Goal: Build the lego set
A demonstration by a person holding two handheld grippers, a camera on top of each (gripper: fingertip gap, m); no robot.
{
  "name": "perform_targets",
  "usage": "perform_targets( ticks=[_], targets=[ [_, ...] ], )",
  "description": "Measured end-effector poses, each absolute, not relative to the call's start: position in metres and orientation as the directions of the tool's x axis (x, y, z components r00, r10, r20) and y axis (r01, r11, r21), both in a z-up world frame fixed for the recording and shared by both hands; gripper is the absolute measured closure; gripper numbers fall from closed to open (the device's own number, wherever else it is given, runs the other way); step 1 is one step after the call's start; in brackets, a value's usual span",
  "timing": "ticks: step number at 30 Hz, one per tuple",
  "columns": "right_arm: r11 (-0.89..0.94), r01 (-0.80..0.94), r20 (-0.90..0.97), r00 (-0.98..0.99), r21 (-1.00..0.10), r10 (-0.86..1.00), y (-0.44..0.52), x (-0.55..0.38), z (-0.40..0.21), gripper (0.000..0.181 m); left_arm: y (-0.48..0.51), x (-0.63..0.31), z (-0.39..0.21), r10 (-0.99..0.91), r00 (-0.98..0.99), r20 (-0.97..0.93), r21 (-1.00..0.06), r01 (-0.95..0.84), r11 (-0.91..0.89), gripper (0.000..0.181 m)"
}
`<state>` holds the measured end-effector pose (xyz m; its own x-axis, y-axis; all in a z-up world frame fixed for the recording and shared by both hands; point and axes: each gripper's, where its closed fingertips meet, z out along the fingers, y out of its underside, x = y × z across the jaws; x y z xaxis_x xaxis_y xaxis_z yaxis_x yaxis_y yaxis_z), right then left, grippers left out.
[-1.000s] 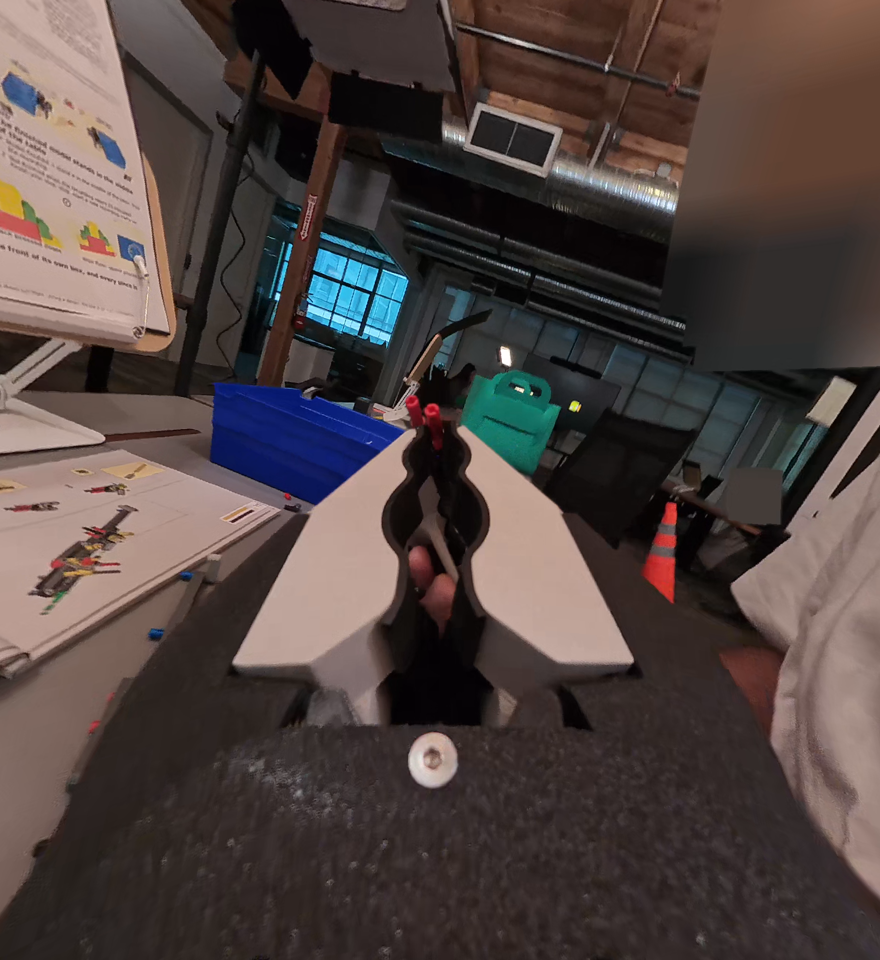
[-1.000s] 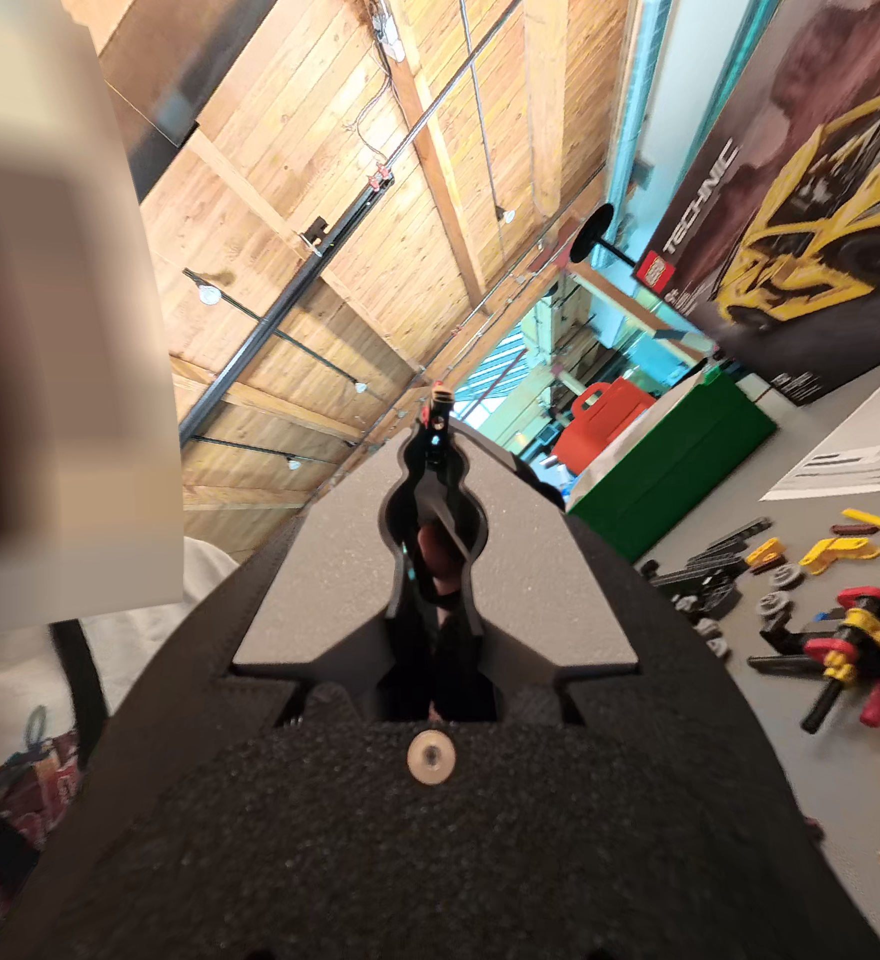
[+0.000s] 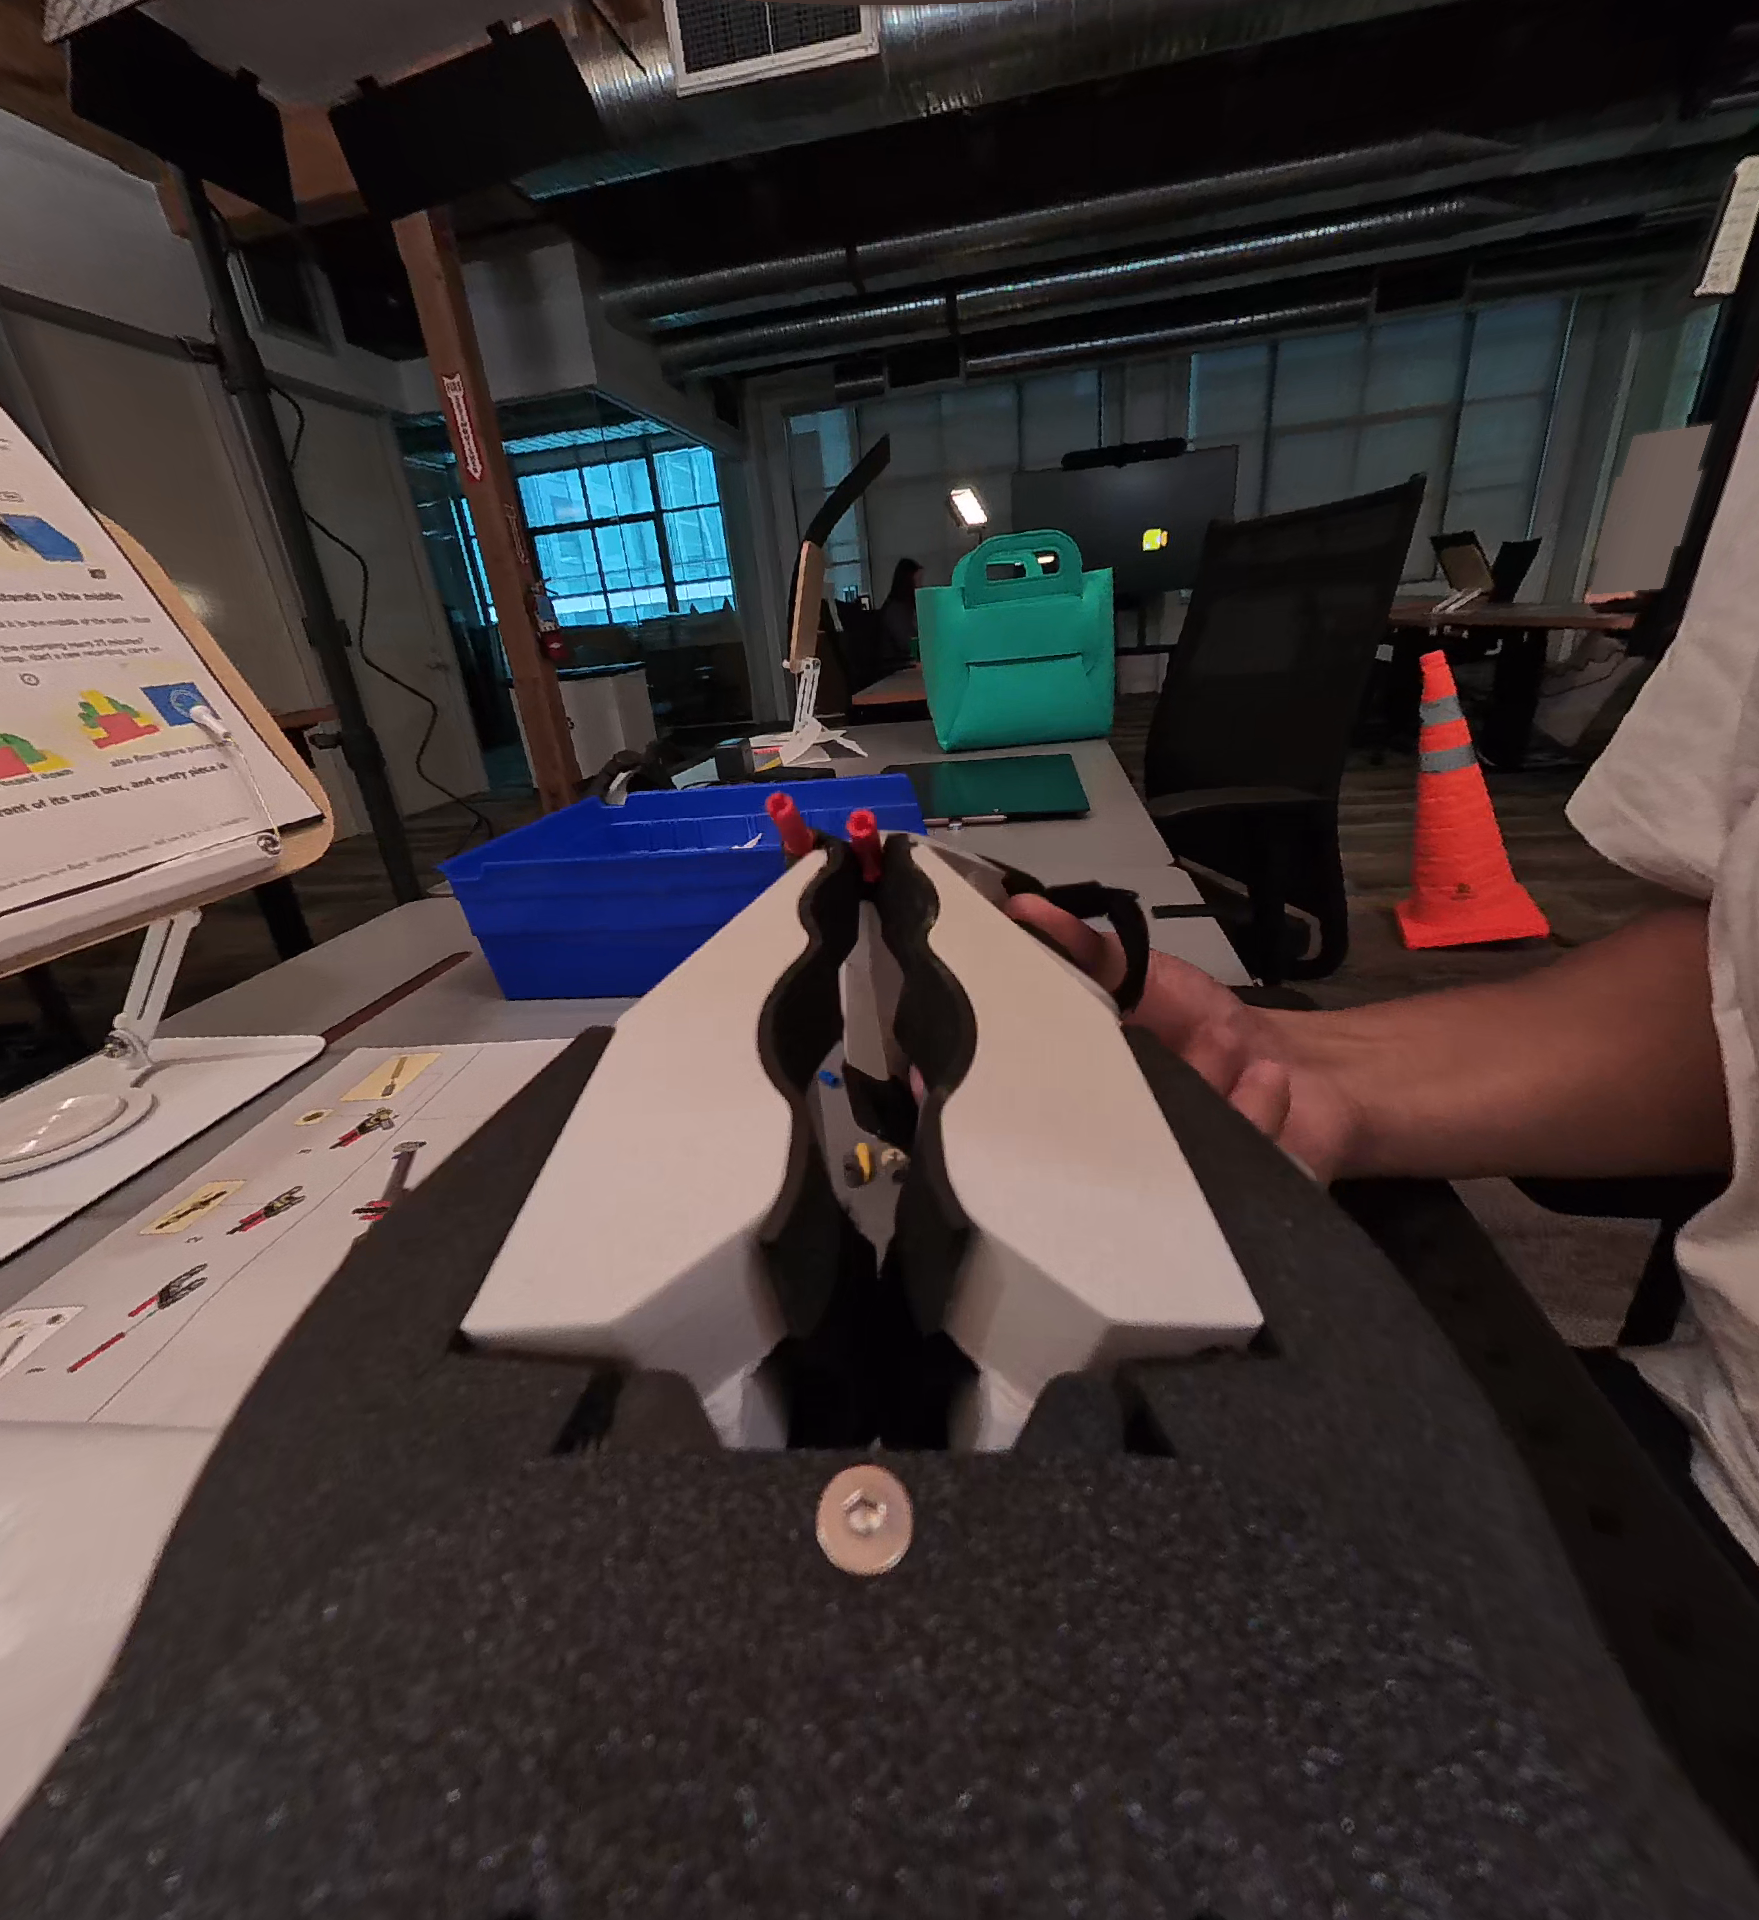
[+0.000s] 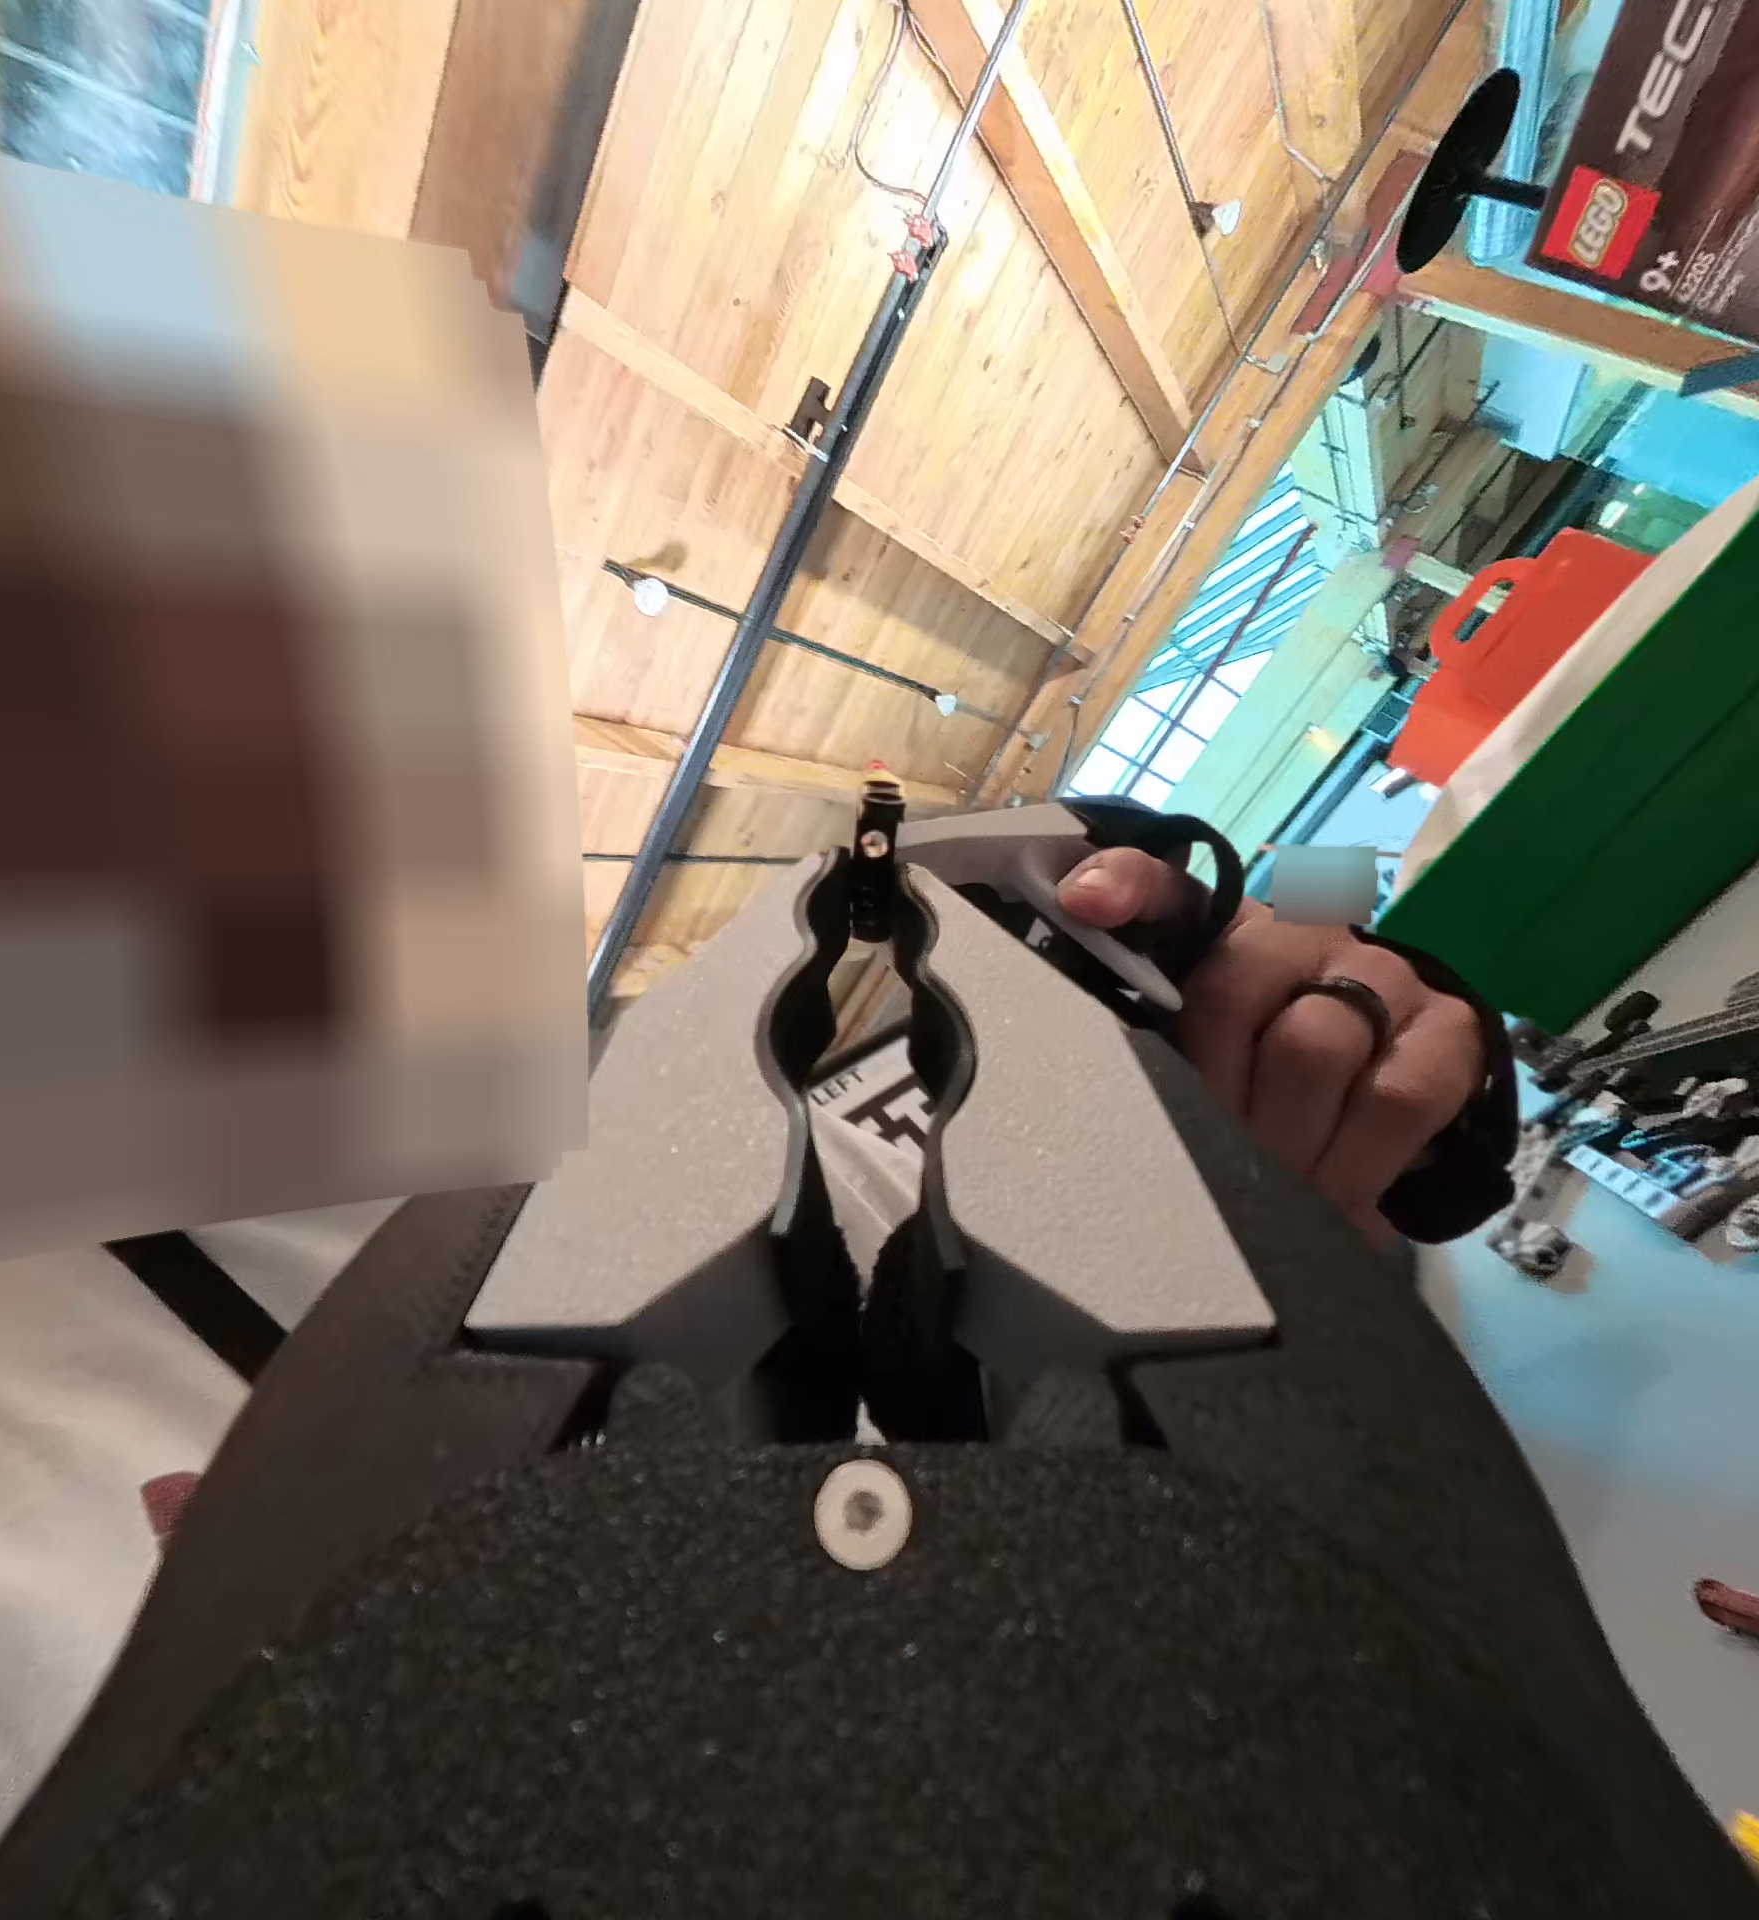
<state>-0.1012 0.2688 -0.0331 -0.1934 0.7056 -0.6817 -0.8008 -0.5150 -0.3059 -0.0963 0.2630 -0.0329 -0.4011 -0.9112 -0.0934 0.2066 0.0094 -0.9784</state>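
Holding a red piece [image 3: 821, 826] with two prongs in my left gripper [image 3: 867, 868], jaws closed on it, above the table [image 3: 355, 971] in front of the blue bin [image 3: 646, 883]. My right gripper [image 4: 873, 883] is clamped on a small black piece [image 4: 875, 836] with a red tip, tilted up toward the wooden ceiling [image 4: 854, 416]; its shape is hard to make out. The partly built model [image 4: 1675, 1101] lies on the table beside the green box [image 4: 1633, 790]. The instruction booklet [image 3: 231, 1195] lies open at left.
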Motion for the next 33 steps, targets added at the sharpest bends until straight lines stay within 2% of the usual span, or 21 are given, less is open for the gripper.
perform_targets(
  ticks=[1,4,8,11,17,20,28,33],
  targets=[
    [-0.512,-0.798,-0.685,-0.178,-0.319,0.706,0.269,-0.101,-0.034,0.175,0.263,-0.097,-0.034,-0.908,-0.411,-0.081,-0.979,0.205,-0.005,0.179],
    [-0.474,-0.804,-0.706,-0.099,-0.359,0.702,0.272,-0.1,-0.038,0.175,0.265,-0.096,-0.037,-0.898,-0.436,-0.052,-0.982,0.187,-0.033,0.178],
    [-0.357,-0.761,-0.708,0.185,-0.542,0.682,0.28,-0.096,-0.048,0.175,0.274,-0.095,-0.046,-0.881,-0.468,0.067,-0.988,0.094,-0.125,0.177],
    [-0.265,-0.738,-0.675,0.331,-0.62,0.659,0.281,-0.079,-0.048,0.175,0.277,-0.097,-0.054,-0.878,-0.466,0.106,-0.989,0.041,-0.142,0.167],
    [-0.269,-0.521,-0.56,0.548,-0.81,0.621,0.277,-0.086,-0.069,0.175,0.278,-0.091,-0.074,-0.815,-0.495,0.3,-0.954,-0.139,-0.267,0.16],
    [-0.273,-0.509,-0.553,0.552,-0.816,0.624,0.276,-0.088,-0.071,0.175,0.274,-0.094,-0.078,-0.8,-0.519,0.301,-0.954,-0.16,-0.255,0.175],
    [-0.292,-0.506,-0.562,0.543,-0.812,0.623,0.277,-0.09,-0.073,0.175,0.271,-0.097,-0.077,-0.786,-0.54,0.303,-0.953,-0.169,-0.252,0.171],
    [-0.304,-0.473,-0.547,0.555,-0.827,0.626,0.277,-0.097,-0.077,0.175,0.276,-0.098,-0.075,-0.795,-0.526,0.301,-0.953,-0.153,-0.26,0.179]
  ],
)
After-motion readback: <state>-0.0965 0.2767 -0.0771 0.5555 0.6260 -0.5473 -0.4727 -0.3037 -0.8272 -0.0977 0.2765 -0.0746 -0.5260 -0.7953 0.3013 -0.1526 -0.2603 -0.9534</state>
